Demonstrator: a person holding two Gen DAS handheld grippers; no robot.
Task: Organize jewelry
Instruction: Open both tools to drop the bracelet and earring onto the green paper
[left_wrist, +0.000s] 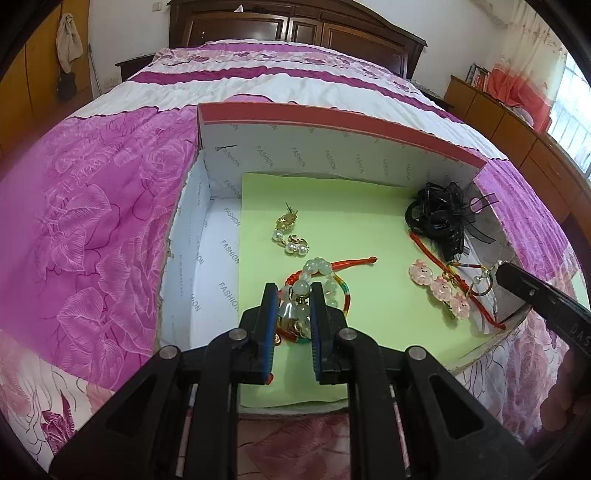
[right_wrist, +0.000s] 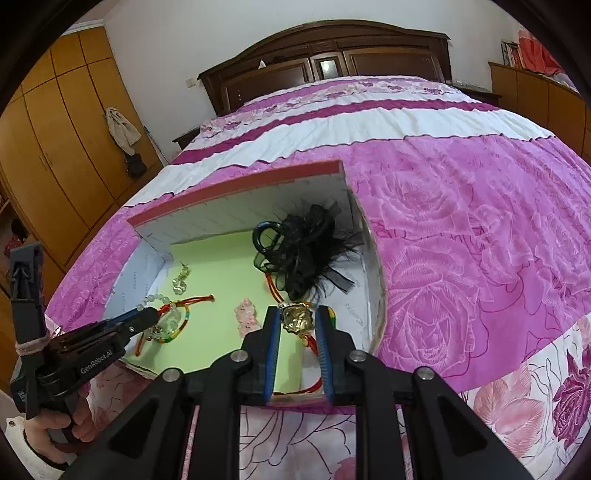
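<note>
Sorting is under way inside the box (left_wrist: 343, 122), which lies on the bed (left_wrist: 92, 221) with a green sheet (left_wrist: 351, 229) as its floor. The left gripper (left_wrist: 294, 291) is narrowed around the bead bracelet (left_wrist: 317, 267), with pale beads seen between its fingers; whether the beads are truly pinched or only straddled cannot be told. The right gripper (right_wrist: 298, 314) is closed to a narrow gap on a gold pendant (right_wrist: 295, 320) strung on a red cord (left_wrist: 436, 254).

Both pieces appear tangled in cords, so a slow, straight lift is advised, one tool at a time, so that no snag drags its neighbours. The pendant should be raised only until its cord is seen free of the black hair clip (right_wrist: 306, 251), which lies touching it. The pink charms (right_wrist: 246, 314) and the pearl earrings (left_wrist: 290, 236) lie nearby and could be swept aside if the cords are pulled sideways. Beads are smooth and round, so a grip across the string rather than on one bead is judged safer.
</note>
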